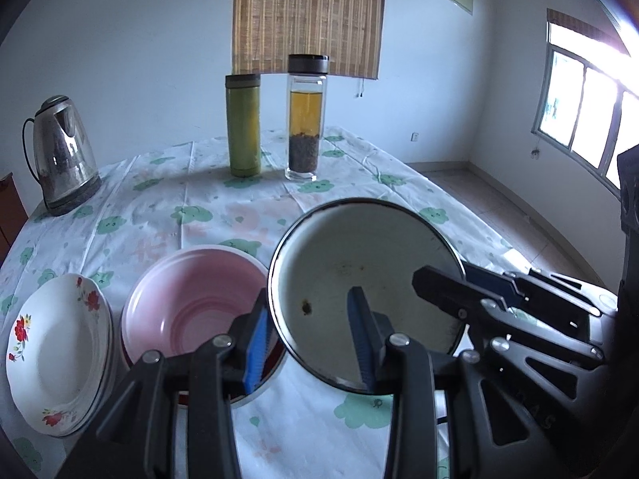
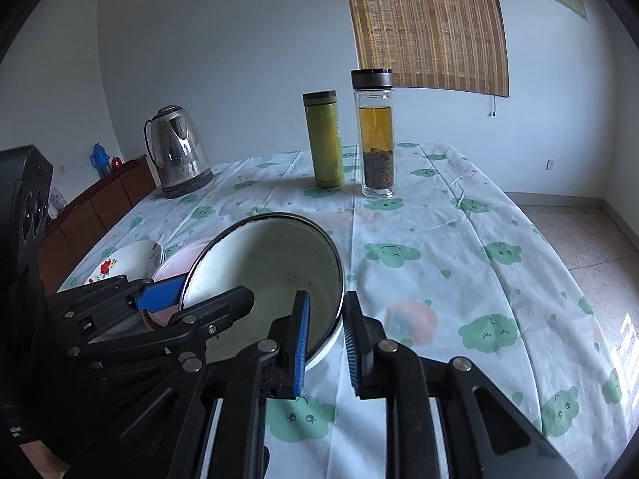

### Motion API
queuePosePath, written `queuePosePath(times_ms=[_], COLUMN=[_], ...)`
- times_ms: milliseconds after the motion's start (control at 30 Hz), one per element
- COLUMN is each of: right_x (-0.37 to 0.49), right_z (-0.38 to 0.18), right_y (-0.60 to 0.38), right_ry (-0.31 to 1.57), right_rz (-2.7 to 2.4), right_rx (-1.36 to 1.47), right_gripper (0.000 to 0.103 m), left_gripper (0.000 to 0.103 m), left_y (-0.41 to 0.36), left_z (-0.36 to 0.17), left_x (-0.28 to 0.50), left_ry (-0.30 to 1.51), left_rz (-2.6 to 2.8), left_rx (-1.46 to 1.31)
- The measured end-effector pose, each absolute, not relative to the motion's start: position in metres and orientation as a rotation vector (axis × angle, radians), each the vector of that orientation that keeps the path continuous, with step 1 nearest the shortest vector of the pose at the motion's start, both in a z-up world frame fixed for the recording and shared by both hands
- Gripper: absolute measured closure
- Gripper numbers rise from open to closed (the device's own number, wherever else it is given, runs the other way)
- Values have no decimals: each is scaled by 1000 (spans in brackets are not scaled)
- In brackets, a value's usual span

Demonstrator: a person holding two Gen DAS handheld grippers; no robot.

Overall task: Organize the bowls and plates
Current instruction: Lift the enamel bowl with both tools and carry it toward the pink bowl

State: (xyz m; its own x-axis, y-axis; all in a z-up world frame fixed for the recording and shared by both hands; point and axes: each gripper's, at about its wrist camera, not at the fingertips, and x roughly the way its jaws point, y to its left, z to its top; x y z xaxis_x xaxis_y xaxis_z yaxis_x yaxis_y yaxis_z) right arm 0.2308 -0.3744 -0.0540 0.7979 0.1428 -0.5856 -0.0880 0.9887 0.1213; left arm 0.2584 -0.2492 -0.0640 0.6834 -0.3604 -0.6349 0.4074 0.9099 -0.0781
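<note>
A white enamel bowl with a dark rim [image 1: 359,263] is held tilted above the table, beside a pink bowl [image 1: 187,303]. My left gripper [image 1: 307,343] straddles the enamel bowl's left rim, one finger outside, one inside. My right gripper [image 2: 325,339] straddles the right rim of the same bowl [image 2: 271,267]; the wall sits between its blue pads. A stack of white flowered plates [image 1: 56,351] lies at the far left. The pink bowl [image 2: 179,263] and plates [image 2: 120,263] show behind the left gripper in the right wrist view.
A steel kettle [image 1: 64,155] stands at the back left. A green flask [image 1: 243,123] and a glass tea bottle [image 1: 305,119] stand at the back middle. The flowered tablecloth [image 2: 459,279] stretches to the right, with the table edge and floor beyond.
</note>
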Motion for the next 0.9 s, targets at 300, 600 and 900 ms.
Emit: queuePosePath(times_ms=[300,600,900], right_x=[235,244,252], right_z=[-42,-39,-37], right_y=[-354,-336,-320], right_ry=[617,613,616], right_rz=[149,174,195], right_rx=[50,27,5], right_gripper=[83,83,83], left_gripper=[68,68,68], left_y=[-230,-213,-198], left_z=[-60,-59,-55], left_x=[263,267,274], left_ry=[685,684,675], left_rz=[-399,-370,-344], left_rx=[58,51,51])
